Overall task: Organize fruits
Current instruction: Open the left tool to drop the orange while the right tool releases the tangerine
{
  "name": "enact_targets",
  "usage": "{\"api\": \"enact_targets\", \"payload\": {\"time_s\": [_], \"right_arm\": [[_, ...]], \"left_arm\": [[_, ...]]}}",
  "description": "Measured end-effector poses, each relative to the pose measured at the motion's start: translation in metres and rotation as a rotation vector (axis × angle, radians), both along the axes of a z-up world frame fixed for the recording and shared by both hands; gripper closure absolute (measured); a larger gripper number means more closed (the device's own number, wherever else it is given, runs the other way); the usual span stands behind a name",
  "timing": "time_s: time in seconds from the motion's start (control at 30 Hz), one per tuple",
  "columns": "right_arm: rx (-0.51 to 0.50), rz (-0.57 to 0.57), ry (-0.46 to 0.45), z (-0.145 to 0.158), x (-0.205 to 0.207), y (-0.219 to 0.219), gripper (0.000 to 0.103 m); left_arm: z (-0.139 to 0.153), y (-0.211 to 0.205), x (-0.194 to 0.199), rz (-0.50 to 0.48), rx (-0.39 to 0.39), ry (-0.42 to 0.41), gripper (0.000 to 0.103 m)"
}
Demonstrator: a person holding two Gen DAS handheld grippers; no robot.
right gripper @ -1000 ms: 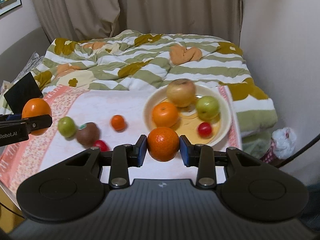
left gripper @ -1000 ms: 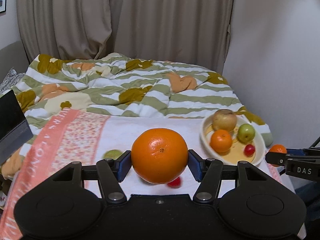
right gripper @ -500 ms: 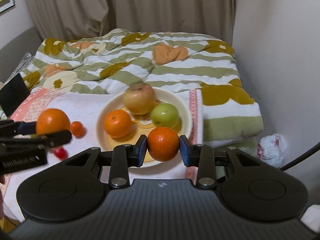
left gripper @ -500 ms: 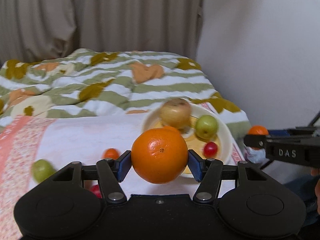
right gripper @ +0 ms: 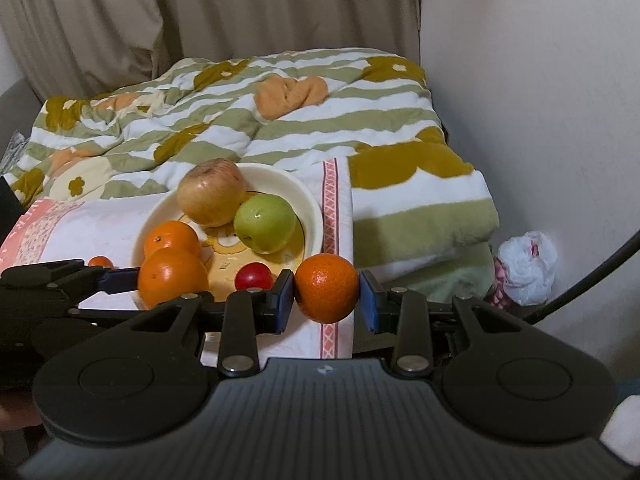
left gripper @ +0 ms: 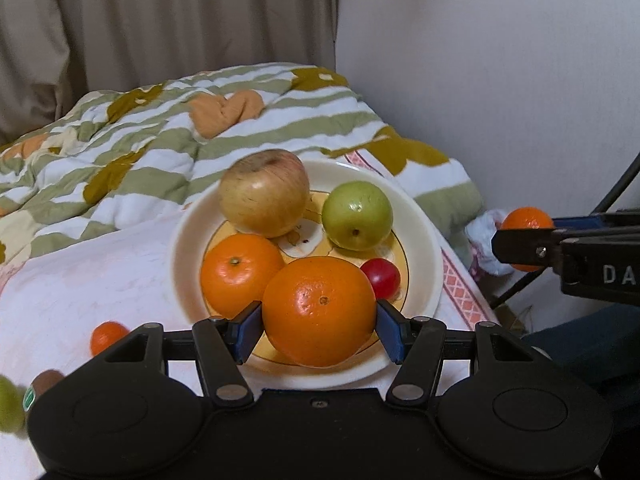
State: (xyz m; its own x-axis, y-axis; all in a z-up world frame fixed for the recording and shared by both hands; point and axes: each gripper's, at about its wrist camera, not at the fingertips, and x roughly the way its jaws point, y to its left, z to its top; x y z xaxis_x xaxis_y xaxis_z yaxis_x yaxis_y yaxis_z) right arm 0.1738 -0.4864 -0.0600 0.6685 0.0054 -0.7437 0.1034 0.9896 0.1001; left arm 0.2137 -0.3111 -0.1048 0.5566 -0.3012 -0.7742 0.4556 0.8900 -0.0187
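Both tools have closed in on the plate (left gripper: 424, 216): left tool (left gripper: 319, 322) clamps a large orange (left gripper: 319, 312) at lower centre, right tool (right gripper: 326, 295) grips a mandarin (right gripper: 326, 292); release looks imminent.

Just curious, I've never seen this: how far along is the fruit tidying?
Done: apple, green fruit, orange and small red fruit lie in the plate. In hand: left claw grips a large orange, right claw a mandarin. Left: small orange fruit, others on the cloth.
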Motion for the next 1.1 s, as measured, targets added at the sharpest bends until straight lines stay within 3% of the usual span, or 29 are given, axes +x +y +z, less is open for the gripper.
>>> {"api": "enact_targets", "payload": {"time_s": [0.2, 0.3, 0.33, 0.77, 1.1], "right_arm": [[0.001, -0.014, 0.008, -0.004, 0.007, 0.001, 0.053], [-0.001, -0.014, 0.009, -0.004, 0.008, 0.001, 0.053], [-0.001, -0.013, 0.008, -0.004, 0.008, 0.001, 0.053], [0.017, 0.054, 0.004, -0.003, 0.029, 0.020, 0.053], [0.051, 0.131, 0.032, -0.018, 0.057, 0.044, 0.053]], "left_arm": [[-0.008, -0.006, 0.002, -0.033, 0.029, 0.006, 0.038], [-0.003, -0.001, -0.003, -0.045, 0.032, -0.028, 0.011], [0.001, 0.002, -0.006, -0.044, 0.024, -0.043, 0.007], [0.034, 0.062, -0.016, 0.107, -0.031, -0.074, 0.005], [0.043, 0.103, -0.024, 0.251, -0.038, -0.088, 0.005]]}}
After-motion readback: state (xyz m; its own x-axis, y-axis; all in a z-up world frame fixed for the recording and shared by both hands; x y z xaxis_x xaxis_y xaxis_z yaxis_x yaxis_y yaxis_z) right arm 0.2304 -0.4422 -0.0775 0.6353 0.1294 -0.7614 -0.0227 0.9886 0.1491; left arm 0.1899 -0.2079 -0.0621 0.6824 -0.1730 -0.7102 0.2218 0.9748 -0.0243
